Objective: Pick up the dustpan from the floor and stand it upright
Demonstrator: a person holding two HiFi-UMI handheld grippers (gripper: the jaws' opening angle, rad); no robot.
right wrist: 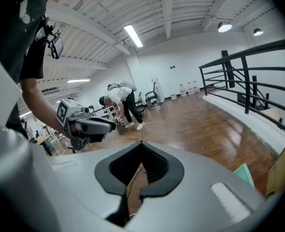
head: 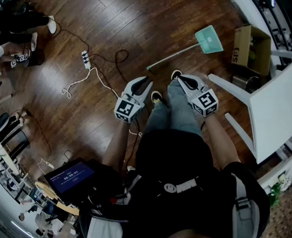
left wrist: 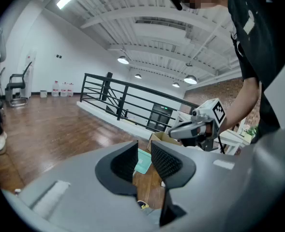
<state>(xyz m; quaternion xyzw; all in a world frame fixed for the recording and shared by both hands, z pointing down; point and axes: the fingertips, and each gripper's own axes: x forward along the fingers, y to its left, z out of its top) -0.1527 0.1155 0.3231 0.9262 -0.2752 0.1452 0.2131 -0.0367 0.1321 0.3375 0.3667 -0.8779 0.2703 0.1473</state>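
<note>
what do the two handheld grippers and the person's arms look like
Both the left gripper and right gripper have light grey, wedge-shaped bodies tapering to two black ribbed jaw pads, each carrying a white cube printed with black square markers. The person wears a black short-sleeved top, forearms bare.

The head view looks steeply down from above the person [head: 185, 177] onto the wooden floor [head: 111, 19], taking in left tongs [head: 146, 80] and right tongs [head: 179, 77]. Each gripper view sits close behind its own tongs, facing out over that floor; both also catch the dustpan [head: 208, 38] and the opposite tongs.
</note>
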